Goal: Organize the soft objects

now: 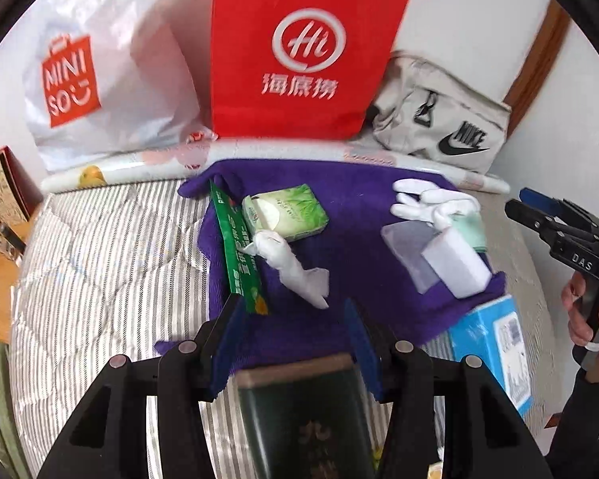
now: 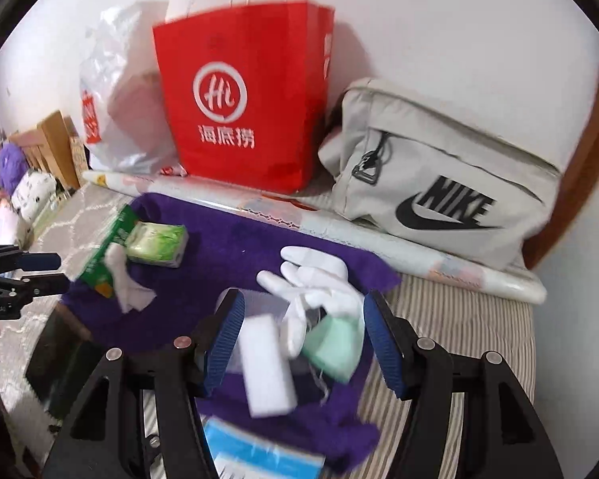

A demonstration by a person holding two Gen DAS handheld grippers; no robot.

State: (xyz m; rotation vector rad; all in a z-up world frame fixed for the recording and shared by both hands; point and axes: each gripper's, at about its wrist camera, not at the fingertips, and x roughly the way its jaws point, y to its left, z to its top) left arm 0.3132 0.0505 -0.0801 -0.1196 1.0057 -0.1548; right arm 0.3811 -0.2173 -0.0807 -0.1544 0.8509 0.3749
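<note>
A purple towel (image 1: 359, 215) lies spread on the striped bed. On its left part are a green tissue pack (image 1: 285, 213), a long green packet (image 1: 235, 247) and a white glove (image 1: 295, 267). On its right part lie another white glove (image 2: 315, 279), a white sponge block (image 2: 265, 363) and a mint green pad (image 2: 333, 347). My left gripper (image 1: 291, 319) hovers open above the towel's near edge, nothing between its pads. My right gripper (image 2: 305, 307) hangs open above the sponge and glove pile, pads apart from them.
A red paper bag (image 1: 299, 48), a white plastic bag (image 1: 100, 80) and a grey Nike bag (image 2: 451, 183) stand along the wall behind a rolled mat (image 2: 379, 235). A blue box (image 1: 495, 343) and a dark green box (image 1: 307, 411) lie near me. A person's hand (image 1: 583, 311) holds the right gripper.
</note>
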